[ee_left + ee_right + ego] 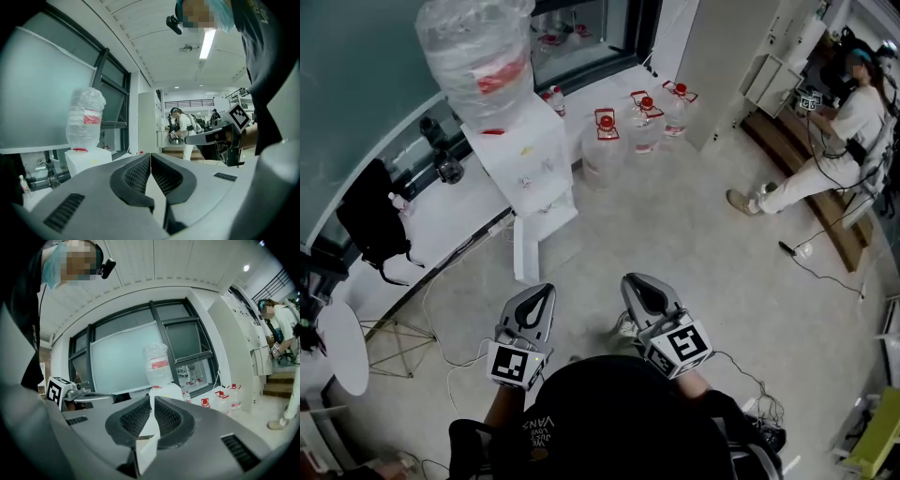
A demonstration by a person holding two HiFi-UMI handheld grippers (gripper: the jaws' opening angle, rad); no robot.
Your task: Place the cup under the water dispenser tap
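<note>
The white water dispenser (530, 155) stands by the window wall with a crumpled clear bottle (478, 52) upside down on top; it also shows in the left gripper view (89, 159) and, straight ahead, in the right gripper view (166, 390). No cup shows in any view. My left gripper (546, 289) and right gripper (635, 279) are held side by side in front of the person's body, a few steps short of the dispenser and pointing toward it. The left gripper (150, 157) has its pads pressed together, empty. The right gripper (152, 399) is shut too, with only a sliver between the tips.
Several red-capped water jugs (642, 117) stand on the floor right of the dispenser. A black bag (370, 220) and cables lie at the left near a round white table (342, 347). A person (834, 141) crouches at a low bench far right. More cables trail on the floor (825, 272).
</note>
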